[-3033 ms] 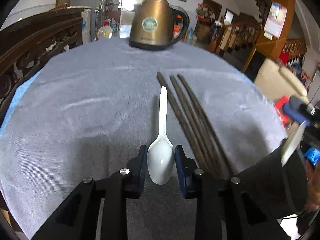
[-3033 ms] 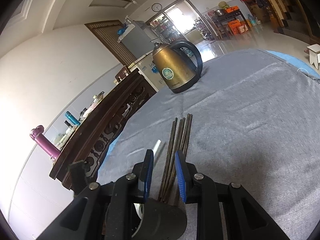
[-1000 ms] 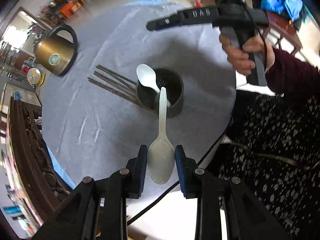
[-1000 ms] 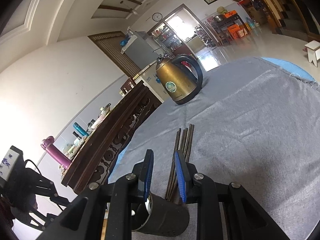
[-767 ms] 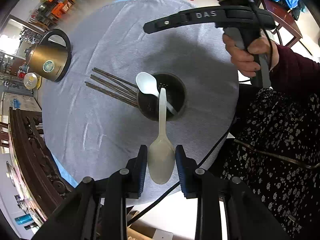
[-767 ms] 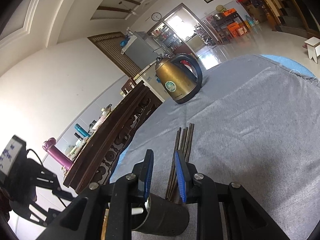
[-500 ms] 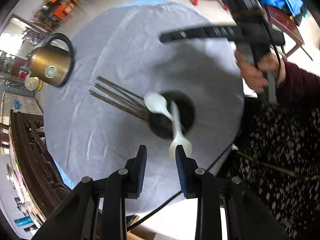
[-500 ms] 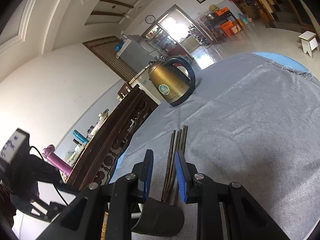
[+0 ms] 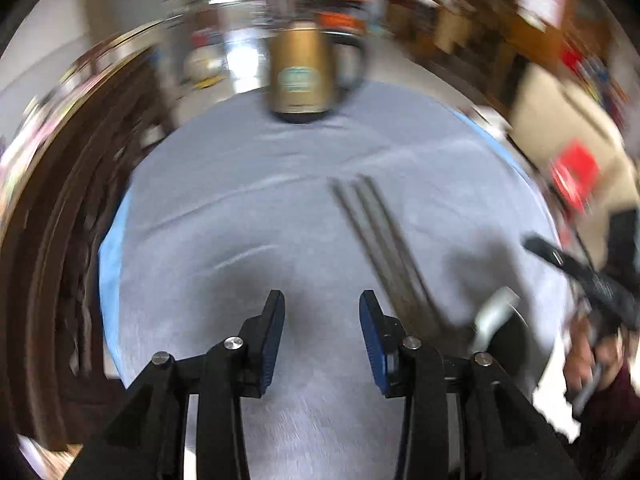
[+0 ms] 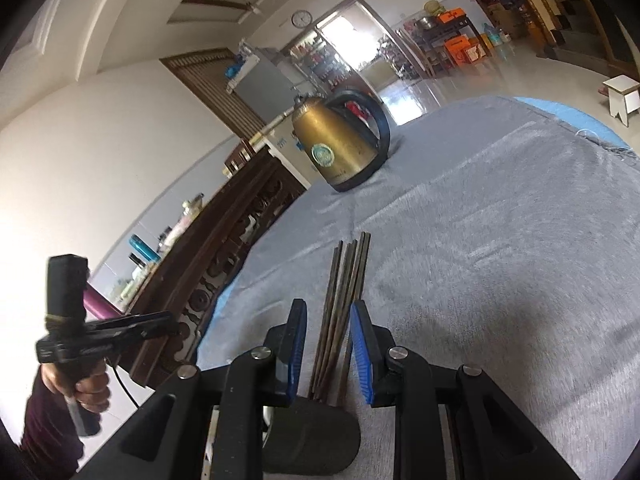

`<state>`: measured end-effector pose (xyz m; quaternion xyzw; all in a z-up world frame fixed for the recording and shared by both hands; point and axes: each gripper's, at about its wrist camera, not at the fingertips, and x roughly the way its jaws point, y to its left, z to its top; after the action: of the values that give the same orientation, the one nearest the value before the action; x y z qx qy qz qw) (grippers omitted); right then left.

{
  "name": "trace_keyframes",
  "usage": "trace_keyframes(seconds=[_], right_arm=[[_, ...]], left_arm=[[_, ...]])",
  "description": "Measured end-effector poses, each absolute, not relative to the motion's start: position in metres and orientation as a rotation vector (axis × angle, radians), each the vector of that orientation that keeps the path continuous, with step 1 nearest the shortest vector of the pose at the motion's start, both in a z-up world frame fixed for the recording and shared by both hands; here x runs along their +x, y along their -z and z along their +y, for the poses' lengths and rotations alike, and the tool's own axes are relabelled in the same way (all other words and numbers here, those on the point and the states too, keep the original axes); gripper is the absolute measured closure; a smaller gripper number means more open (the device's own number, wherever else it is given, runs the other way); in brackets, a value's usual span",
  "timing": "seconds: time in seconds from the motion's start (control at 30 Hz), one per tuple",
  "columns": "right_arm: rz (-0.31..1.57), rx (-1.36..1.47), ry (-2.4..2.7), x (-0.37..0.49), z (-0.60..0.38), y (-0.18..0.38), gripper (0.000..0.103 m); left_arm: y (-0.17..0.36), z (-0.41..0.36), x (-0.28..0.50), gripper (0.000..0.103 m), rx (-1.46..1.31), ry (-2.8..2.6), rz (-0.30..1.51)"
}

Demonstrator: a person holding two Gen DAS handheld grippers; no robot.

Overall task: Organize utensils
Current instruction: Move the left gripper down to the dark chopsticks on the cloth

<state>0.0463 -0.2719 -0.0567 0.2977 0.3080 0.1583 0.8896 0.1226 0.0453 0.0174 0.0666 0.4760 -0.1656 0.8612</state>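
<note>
Sweeping across a grey-clothed round table (image 9: 224,240), the left wrist view is motion-blurred. The left claw (image 9: 320,336) is released and empty, its jaws having just been opening, nothing between them. At one o'clock from it lie dark chopsticks (image 9: 384,248), bundled flat on the cloth. At three o'clock a dark holder cup (image 9: 516,344) shows a pale spoon (image 9: 494,312) inside. In the right wrist view, the right claw (image 10: 328,348) hovers parted over the chopsticks' near ends, seemingly gripping nothing; a brass kettle (image 10: 340,148) stands at twelve o'clock. Chopsticks look light, stiff and slippery; pinching them mid-length, together, seems wisest.
</note>
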Motion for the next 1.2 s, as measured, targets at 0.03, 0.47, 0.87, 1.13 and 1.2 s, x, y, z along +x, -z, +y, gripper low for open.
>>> trace_keyframes(seconds=[0.03,0.47,0.87,1.13,1.2], right_arm=[[0.662,0.603,-0.328,0.055,-0.269,0.059,0.077],[0.915,0.439,-0.300,0.193,-0.237,0.104,0.077],[0.985,0.388,-0.292,0.255,-0.224,0.123,0.077],[0.997,0.414,-0.311,0.256,-0.223,0.131,0.077],[0.996,0.411,-0.319,0.256,-0.222,0.131,0.077]], left_arm=[[-0.012,0.051,0.128,0.064,0.103,0.320,0.993],[0.057,0.003,0.208,0.064,0.099,0.234,0.963],[0.105,-0.040,0.263,0.064,0.097,0.276,1.041],[0.115,-0.036,0.275,0.053,0.074,0.264,1.029],[0.119,-0.030,0.280,0.055,0.108,0.227,1.036]])
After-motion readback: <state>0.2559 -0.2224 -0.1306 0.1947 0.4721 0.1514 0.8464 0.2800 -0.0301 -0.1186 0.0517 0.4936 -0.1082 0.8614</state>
